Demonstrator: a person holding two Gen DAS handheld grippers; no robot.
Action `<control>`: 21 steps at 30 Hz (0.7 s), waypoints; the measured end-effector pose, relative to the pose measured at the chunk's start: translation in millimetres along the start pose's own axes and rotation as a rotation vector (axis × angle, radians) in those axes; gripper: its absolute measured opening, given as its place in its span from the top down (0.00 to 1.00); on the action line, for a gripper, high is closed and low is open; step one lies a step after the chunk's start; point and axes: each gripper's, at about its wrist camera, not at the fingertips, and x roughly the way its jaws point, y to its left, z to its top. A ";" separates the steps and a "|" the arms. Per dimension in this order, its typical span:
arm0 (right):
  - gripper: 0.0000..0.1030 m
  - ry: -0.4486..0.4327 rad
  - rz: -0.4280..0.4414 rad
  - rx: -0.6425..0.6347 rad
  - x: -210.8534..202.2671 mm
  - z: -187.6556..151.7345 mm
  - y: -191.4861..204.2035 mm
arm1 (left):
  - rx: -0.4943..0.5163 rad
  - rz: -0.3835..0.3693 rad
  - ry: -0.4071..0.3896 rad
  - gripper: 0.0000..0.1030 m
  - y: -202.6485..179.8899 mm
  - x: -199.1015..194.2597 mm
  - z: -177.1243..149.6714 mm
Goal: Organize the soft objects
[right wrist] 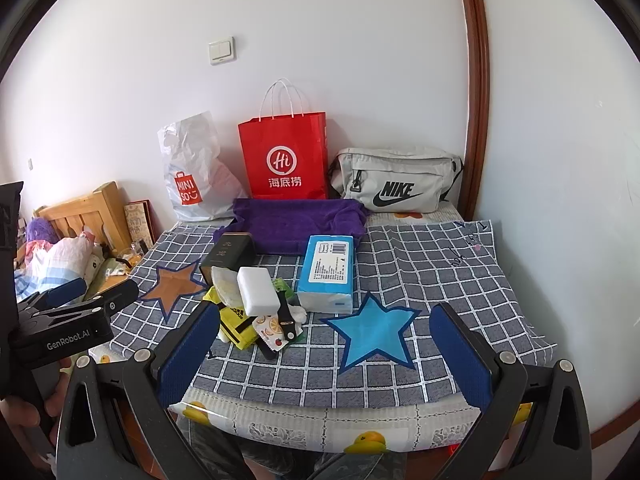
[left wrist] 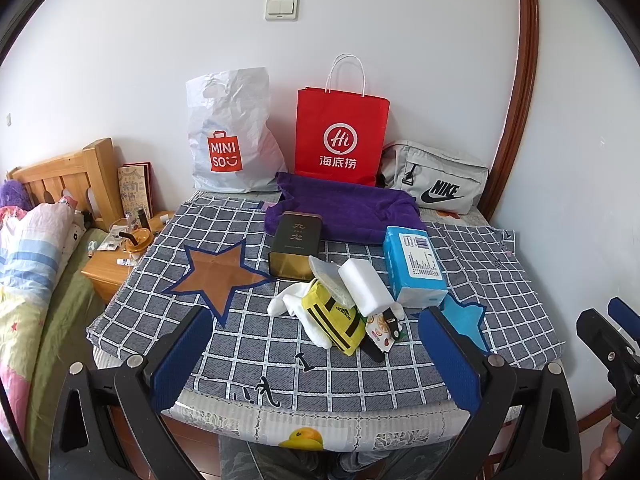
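Observation:
A pile lies mid-table on the checked cloth (left wrist: 360,376): a white sponge block (left wrist: 366,286), a yellow adidas pouch (left wrist: 334,320), white socks (left wrist: 288,300), a fruit-print packet (left wrist: 380,330) and a black strap (left wrist: 394,322). A blue tissue pack (left wrist: 414,264) lies right of the pile and a dark tin (left wrist: 296,246) behind it. A purple towel (left wrist: 344,212) lies further back. The pile also shows in the right wrist view (right wrist: 256,308), with the tissue pack (right wrist: 328,272) and towel (right wrist: 296,224). My left gripper (left wrist: 316,360) and right gripper (right wrist: 324,360) are open and empty at the table's front edge.
A white Miniso bag (left wrist: 232,132), a red paper bag (left wrist: 340,136) and a grey Nike bag (left wrist: 436,180) stand against the back wall. An orange star (left wrist: 216,272) and a blue star (right wrist: 372,332) mark the cloth. A bed and a nightstand (left wrist: 112,268) are on the left.

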 end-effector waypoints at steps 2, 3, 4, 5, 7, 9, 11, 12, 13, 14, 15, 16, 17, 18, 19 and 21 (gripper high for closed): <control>0.00 0.000 0.000 -0.001 -0.3 0.2 0.0 | 0.000 -0.001 0.000 0.00 -0.1 0.1 -0.1; 0.00 -0.001 0.000 0.000 -0.3 0.0 -0.1 | 0.000 -0.001 0.000 0.00 -0.1 0.1 -0.2; 0.00 -0.001 0.000 0.000 -0.3 0.3 -0.1 | 0.000 -0.001 -0.001 0.00 0.4 -0.3 0.1; 0.00 0.000 0.001 0.000 -0.3 0.3 0.1 | 0.001 -0.001 0.000 0.00 -0.1 0.1 -0.1; 0.00 -0.002 0.000 -0.001 -0.5 0.5 0.4 | 0.002 0.001 -0.001 0.00 0.4 -0.2 0.2; 0.00 -0.001 0.000 -0.001 -0.4 -0.4 0.4 | 0.002 0.000 -0.001 0.00 1.1 -0.1 0.1; 0.00 -0.002 0.001 -0.001 -0.5 0.1 0.6 | 0.002 0.003 -0.001 0.00 2.6 -0.1 0.3; 0.00 -0.003 0.002 -0.002 -0.7 0.5 0.9 | 0.002 0.003 -0.001 0.00 4.8 -0.1 0.5; 0.00 -0.004 0.003 -0.004 -0.4 0.9 1.1 | 0.002 0.002 -0.001 0.00 6.7 0.0 0.8; 0.00 -0.004 0.004 -0.004 0.3 0.9 1.4 | 0.002 0.003 0.000 0.00 8.8 0.9 1.5; 0.00 -0.004 0.005 -0.003 1.5 1.5 1.6 | 0.004 0.005 0.001 0.00 10.8 2.0 2.0; 0.00 -0.003 0.008 -0.002 3.3 2.0 1.4 | 0.004 0.007 0.002 0.00 12.5 3.7 2.6; 0.00 -0.001 0.012 -0.002 5.8 1.8 1.5 | 0.003 0.008 0.002 0.00 14.4 5.9 3.0; 0.00 0.002 0.017 -0.001 8.5 1.4 1.3 | 0.000 0.007 0.002 0.00 17.2 9.0 3.5; 0.00 0.005 0.024 0.000 12.7 1.3 0.9 | -0.001 0.007 0.005 0.00 20.1 13.5 3.6; 0.00 0.015 0.038 0.002 20.9 0.2 1.0 | -0.003 0.018 0.023 0.00 20.4 24.3 2.8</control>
